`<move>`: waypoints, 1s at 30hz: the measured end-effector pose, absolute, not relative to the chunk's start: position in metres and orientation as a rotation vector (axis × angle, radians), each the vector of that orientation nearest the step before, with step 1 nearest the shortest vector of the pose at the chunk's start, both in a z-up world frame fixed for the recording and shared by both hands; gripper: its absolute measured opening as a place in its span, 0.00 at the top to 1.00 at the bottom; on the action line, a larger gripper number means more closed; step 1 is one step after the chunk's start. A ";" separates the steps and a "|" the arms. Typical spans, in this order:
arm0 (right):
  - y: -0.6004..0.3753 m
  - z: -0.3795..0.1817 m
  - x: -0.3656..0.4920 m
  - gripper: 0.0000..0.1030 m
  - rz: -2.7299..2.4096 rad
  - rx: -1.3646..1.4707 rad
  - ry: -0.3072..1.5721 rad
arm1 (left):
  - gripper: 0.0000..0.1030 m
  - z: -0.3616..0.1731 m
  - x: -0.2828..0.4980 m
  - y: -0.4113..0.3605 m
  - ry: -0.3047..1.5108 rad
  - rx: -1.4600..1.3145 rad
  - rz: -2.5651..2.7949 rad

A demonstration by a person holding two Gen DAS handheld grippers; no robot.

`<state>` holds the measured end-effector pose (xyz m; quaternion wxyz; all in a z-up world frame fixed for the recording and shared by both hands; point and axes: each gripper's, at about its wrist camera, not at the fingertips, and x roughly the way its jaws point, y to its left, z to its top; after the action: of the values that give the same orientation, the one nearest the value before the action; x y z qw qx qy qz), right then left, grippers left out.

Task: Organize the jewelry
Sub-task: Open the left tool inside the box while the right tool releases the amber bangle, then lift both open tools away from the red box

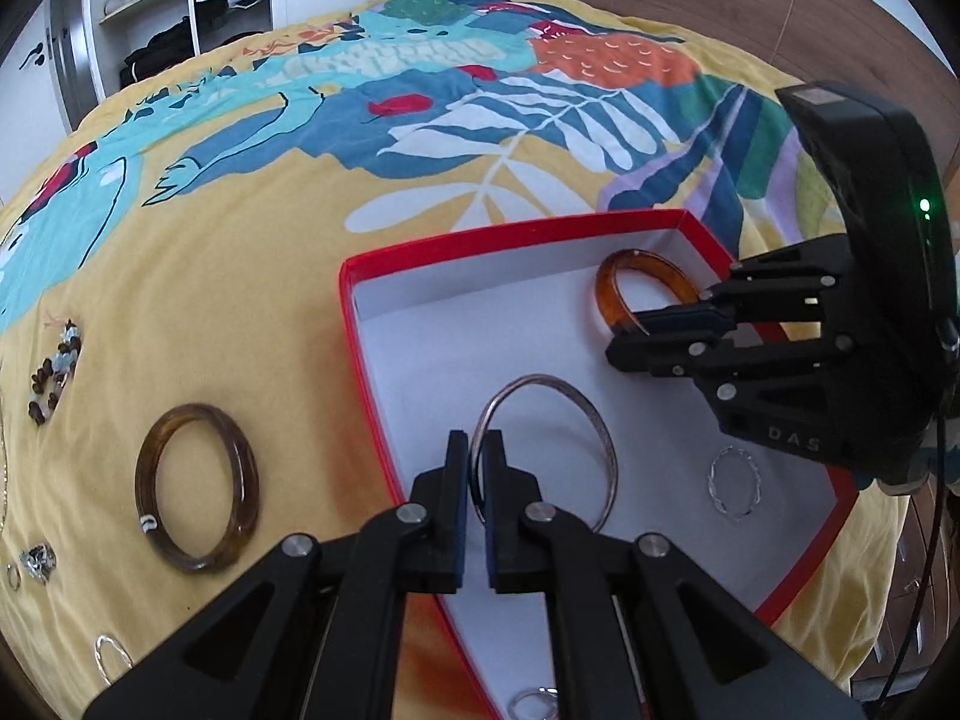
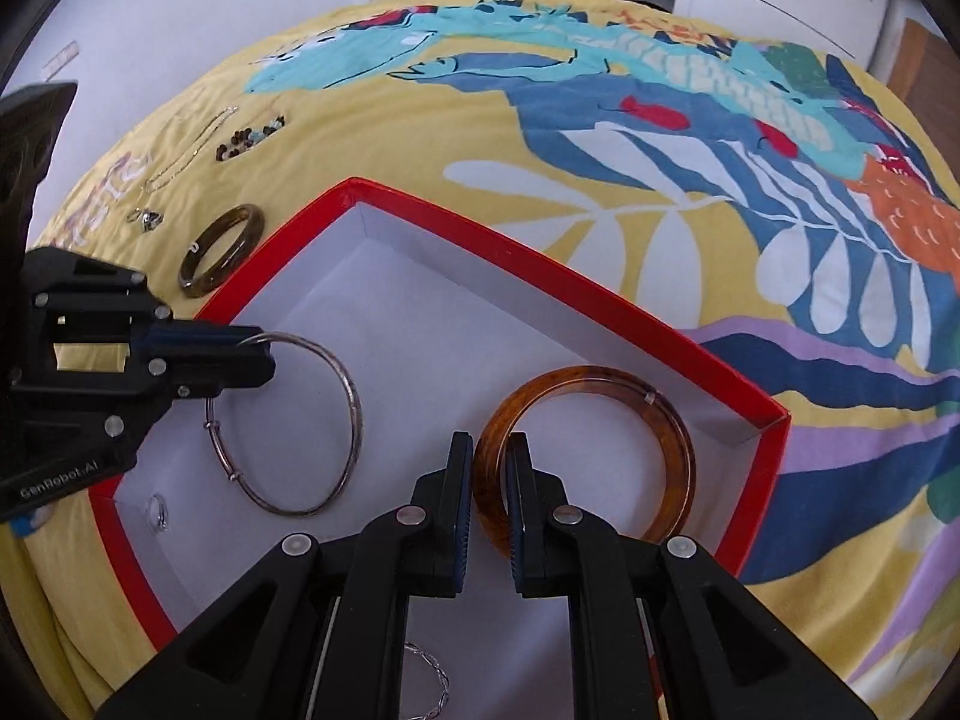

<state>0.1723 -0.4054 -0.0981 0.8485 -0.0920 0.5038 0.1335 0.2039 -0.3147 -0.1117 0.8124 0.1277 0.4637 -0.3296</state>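
Observation:
A red box (image 1: 366,354) with a white inside (image 2: 420,324) lies on the bed. My left gripper (image 1: 478,444) is shut on a thin silver bangle (image 1: 591,414), held inside the box; it also shows in the right wrist view (image 2: 354,402). My right gripper (image 2: 491,450) is shut on an amber bangle (image 2: 678,444), held inside the box near its right corner; it shows in the left wrist view (image 1: 606,294) too. A small twisted silver ring (image 1: 733,489) and another ring (image 2: 157,510) lie on the box floor.
On the yellow patterned bedspread (image 1: 252,276) left of the box lie a dark brown bangle (image 1: 198,486), a beaded bracelet (image 1: 54,372), small rings (image 1: 36,561) and a thin chain (image 2: 192,144). A wardrobe (image 1: 180,12) stands behind the bed.

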 end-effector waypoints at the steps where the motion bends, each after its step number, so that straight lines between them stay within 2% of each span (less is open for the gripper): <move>1: -0.405 -0.098 0.173 0.89 0.284 -0.192 1.061 | 0.95 -0.112 0.204 -0.315 0.987 0.279 -0.700; 5: -0.403 -0.098 0.172 0.89 0.280 -0.196 1.060 | 0.95 -0.113 0.202 -0.317 0.979 0.302 -0.677; 14: -0.414 -0.072 0.149 0.76 0.214 -0.153 1.037 | 0.94 -0.101 0.194 -0.305 1.007 0.241 -0.686; 20: -0.414 -0.042 0.115 0.73 0.169 -0.110 0.998 | 0.94 -0.067 0.174 -0.284 0.971 0.191 -0.657; 26: -0.400 -0.014 0.077 0.65 0.138 -0.048 0.940 | 0.94 -0.025 0.146 -0.246 0.889 0.169 -0.558; 30: -0.383 0.002 0.052 0.65 0.136 -0.023 0.910 | 0.94 0.001 0.126 -0.217 0.839 0.157 -0.495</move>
<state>0.0520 -0.3830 0.0024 0.8960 -0.0112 0.4390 0.0655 0.1259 -0.2167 0.0006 0.8807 0.0752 0.4028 -0.2377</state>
